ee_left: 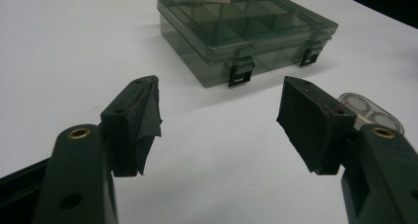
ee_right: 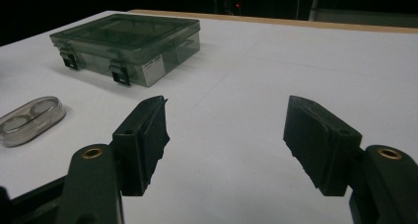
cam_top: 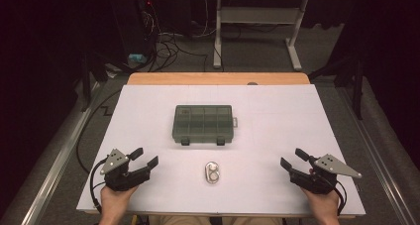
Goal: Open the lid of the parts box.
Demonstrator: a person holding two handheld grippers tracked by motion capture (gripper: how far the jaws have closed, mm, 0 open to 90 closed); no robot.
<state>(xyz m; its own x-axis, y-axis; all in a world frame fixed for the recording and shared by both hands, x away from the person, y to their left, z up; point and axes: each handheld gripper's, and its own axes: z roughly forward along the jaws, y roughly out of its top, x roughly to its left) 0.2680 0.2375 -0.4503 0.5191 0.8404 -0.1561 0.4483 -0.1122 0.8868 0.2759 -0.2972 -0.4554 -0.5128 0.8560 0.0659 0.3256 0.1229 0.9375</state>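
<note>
The small clear case (cam_top: 212, 173) lies flat on the white worktop (cam_top: 277, 131) in the lower middle of the high view, one of its kind, with two round discs showing through its lid; what they are is too small to tell. It sits about midway between the two grippers, well apart from each, with bare worktop all round it. At lower left the left gripper (cam_top: 145, 157) and at lower right the right gripper (cam_top: 292, 158) each rest near the near edge, fingers spread wide and gripping nothing. In the left gripper view the case (ee_left: 370, 111) is partly hidden behind a finger. Farther up, near frame centre, stands one smoky compartment box (cam_top: 204, 123), lid shut, two latches on its near side; its contents cannot be made out.
</note>
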